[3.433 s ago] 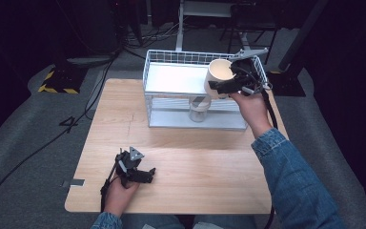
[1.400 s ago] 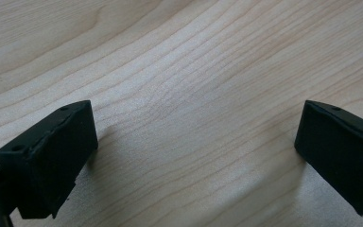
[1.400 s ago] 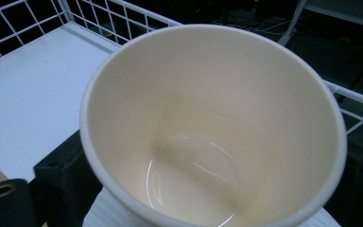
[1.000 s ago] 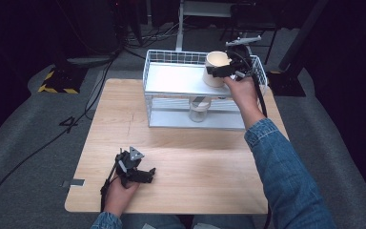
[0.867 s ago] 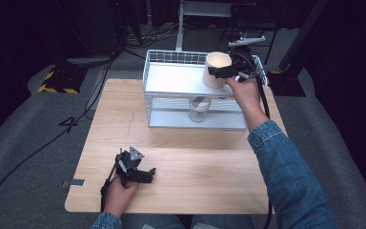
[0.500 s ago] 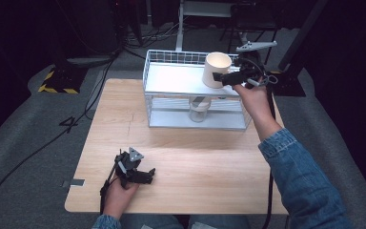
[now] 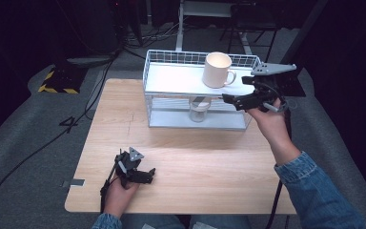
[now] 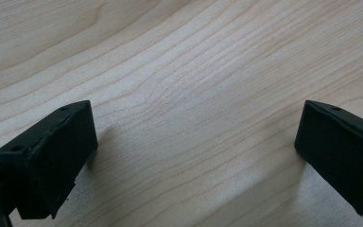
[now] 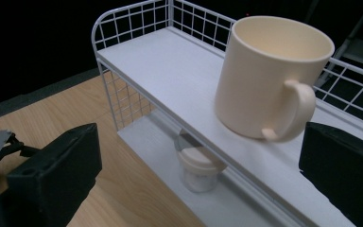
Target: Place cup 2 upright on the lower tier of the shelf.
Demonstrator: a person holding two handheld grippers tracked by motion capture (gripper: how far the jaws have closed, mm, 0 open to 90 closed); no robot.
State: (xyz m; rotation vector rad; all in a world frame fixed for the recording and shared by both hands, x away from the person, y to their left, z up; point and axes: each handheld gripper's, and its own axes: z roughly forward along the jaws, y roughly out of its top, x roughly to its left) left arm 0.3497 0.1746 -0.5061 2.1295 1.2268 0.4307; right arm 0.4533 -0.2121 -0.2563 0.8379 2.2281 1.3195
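Mug upright on rack.

light: bright on table, dark surround | shadows: soft | focus: jaws slightly blurred

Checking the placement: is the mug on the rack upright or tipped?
Upright: the mug stands on its base on the rack's top shelf, mouth up, apart from the open right claw.
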